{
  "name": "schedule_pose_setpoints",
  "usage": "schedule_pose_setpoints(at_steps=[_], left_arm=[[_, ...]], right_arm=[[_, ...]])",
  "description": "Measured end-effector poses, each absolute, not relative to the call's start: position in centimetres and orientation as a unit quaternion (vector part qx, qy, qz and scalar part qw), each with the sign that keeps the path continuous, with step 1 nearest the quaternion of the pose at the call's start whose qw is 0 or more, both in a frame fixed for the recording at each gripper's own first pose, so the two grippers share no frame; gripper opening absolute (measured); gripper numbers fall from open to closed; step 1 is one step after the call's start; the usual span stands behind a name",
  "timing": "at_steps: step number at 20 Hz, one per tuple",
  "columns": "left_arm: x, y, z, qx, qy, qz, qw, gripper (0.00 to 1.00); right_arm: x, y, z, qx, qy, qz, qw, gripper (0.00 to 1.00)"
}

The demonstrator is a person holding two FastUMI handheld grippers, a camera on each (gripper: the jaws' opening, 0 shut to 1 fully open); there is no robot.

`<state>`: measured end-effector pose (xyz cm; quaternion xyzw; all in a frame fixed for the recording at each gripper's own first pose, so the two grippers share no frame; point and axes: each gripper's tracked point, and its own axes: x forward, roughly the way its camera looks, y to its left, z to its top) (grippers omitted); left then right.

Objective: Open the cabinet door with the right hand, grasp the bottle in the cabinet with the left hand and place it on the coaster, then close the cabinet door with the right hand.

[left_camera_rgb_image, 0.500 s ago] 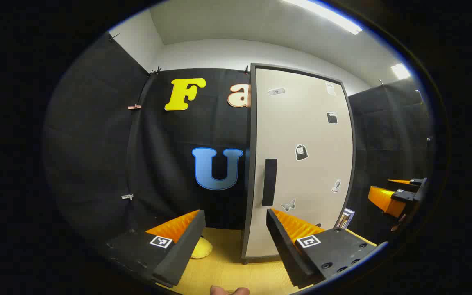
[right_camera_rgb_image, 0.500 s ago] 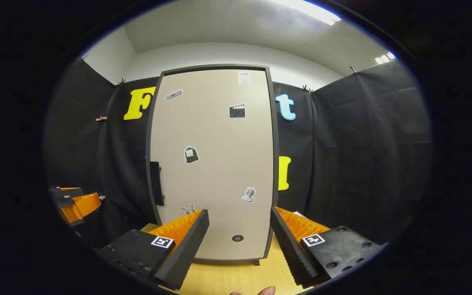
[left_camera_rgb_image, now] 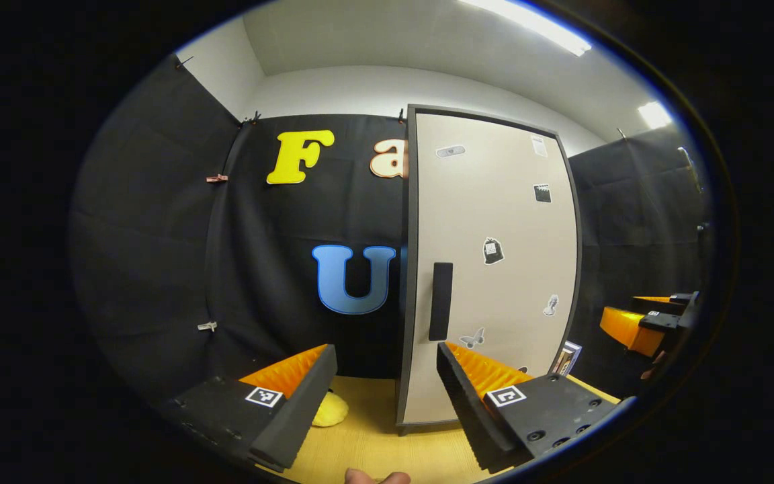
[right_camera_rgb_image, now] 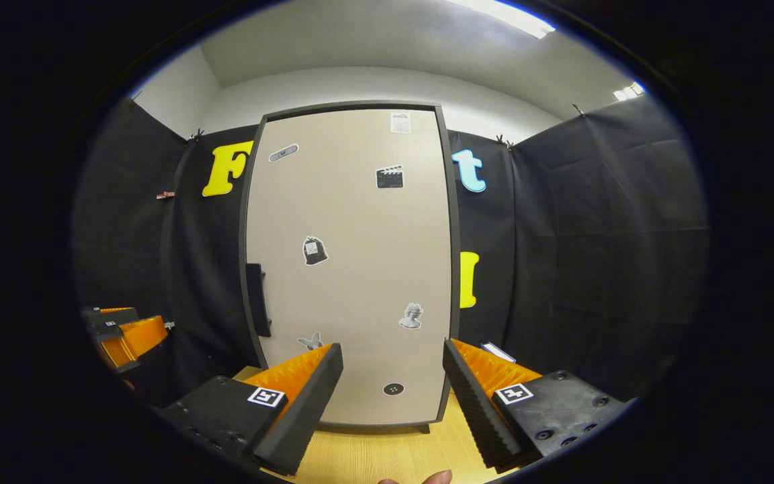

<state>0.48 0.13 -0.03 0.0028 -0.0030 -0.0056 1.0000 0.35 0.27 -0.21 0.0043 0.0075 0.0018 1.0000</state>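
The right hand-held gripper hangs with its fingers spread wide and empty, just in front of the closed cabinet door, whose dark handle runs down its left edge. The left hand-held gripper is likewise spread and empty, facing the door's handle side, with a yellow coaster lying on the wooden bench beside its left finger. A few small stickers dot the pale door.

Both views face the closed cabinet door from nearby: the left gripper view obliquely from its handle side, the right gripper view head-on.
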Motion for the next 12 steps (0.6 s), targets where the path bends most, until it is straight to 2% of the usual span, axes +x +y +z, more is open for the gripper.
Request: schedule_pose_setpoints(at_steps=[12], left_arm=[[0.9,0.9,0.1,0.008,-0.008,-0.006,1.0,0.95]], right_arm=[[0.7,1.4,-0.1,0.01,0.008,0.011,1.0,0.97]])
